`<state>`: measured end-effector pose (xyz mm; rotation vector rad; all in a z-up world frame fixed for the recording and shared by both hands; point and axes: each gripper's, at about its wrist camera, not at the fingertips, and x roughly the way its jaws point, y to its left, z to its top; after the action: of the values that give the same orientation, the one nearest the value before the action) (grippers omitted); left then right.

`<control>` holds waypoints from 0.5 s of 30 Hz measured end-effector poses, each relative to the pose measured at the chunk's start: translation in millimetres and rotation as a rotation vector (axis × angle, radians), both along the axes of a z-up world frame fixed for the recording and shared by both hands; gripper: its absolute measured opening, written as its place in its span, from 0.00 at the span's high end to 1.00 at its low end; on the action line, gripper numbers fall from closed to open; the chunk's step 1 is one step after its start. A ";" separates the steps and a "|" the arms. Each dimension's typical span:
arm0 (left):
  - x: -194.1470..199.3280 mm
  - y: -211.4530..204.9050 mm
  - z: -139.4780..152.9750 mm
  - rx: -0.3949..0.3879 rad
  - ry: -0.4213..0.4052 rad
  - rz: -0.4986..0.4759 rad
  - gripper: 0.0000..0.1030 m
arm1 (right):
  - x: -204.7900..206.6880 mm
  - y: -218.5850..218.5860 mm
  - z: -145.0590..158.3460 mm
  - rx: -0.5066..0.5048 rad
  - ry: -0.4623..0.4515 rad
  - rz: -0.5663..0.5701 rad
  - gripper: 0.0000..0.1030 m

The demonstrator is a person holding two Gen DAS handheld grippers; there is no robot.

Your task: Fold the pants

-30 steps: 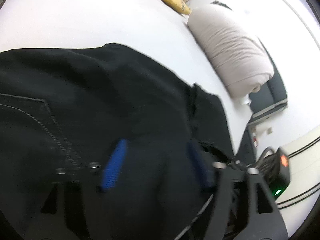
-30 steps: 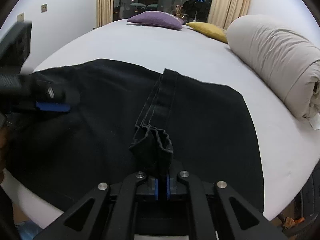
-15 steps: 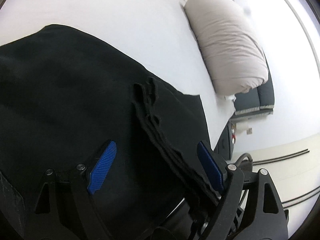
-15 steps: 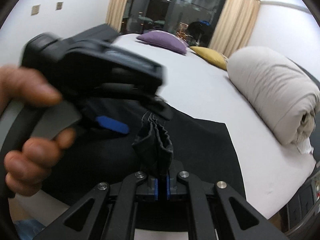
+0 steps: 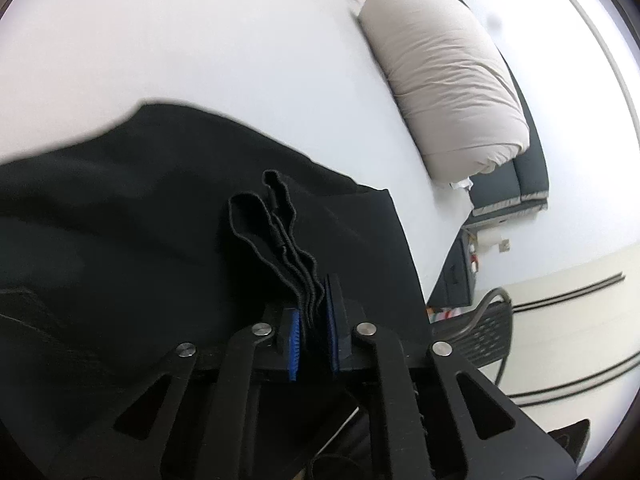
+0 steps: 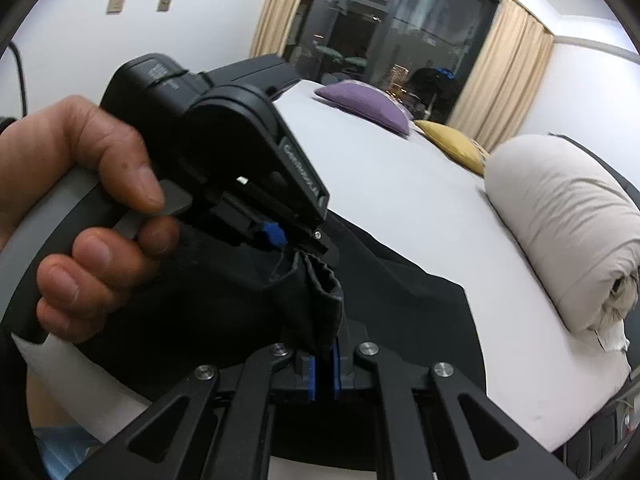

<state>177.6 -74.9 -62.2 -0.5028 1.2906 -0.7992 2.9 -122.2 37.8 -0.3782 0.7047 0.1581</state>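
Plainly, both grippers had hold of the black cotton pants point(image 5: 152, 240), which lay across the white bed point(image 5: 200, 60) at the frame's lower left. The left gripper point(image 5: 313, 336) was clamped on a bunched hem, the right gripper point(image 6: 323, 372) likewise. The fold seemed underway; next, carrying both pinched edges across together.

L wrist cam: close, looks down-fwd over black pants point(image 5: 140, 240) to bed point(image 5: 200, 60) edge, floor. R wrist cam: close, faces window point(image 6: 392, 32). Both share pants, bed, rolled duvet point(image 5: 448, 80).
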 end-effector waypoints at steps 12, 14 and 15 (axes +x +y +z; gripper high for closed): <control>-0.3 59.9 3.2 0.084 -0.022 0.052 0.92 | 11.0 43.9 -20.1 -0.020 0.062 0.110 0.93; -0.5 55.2 -4.4 0.097 -0.018 0.060 0.92 | 14.2 48.2 -26.2 -0.018 0.082 0.118 0.93; -1.6 51.8 -9.3 0.108 -0.018 0.063 0.92 | 16.4 49.6 -31.2 -0.010 0.097 0.121 0.93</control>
<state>176.0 -23.1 -71.4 -0.4467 1.2876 -0.6761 19.3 -72.6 6.6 -0.4251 0.7791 0.2895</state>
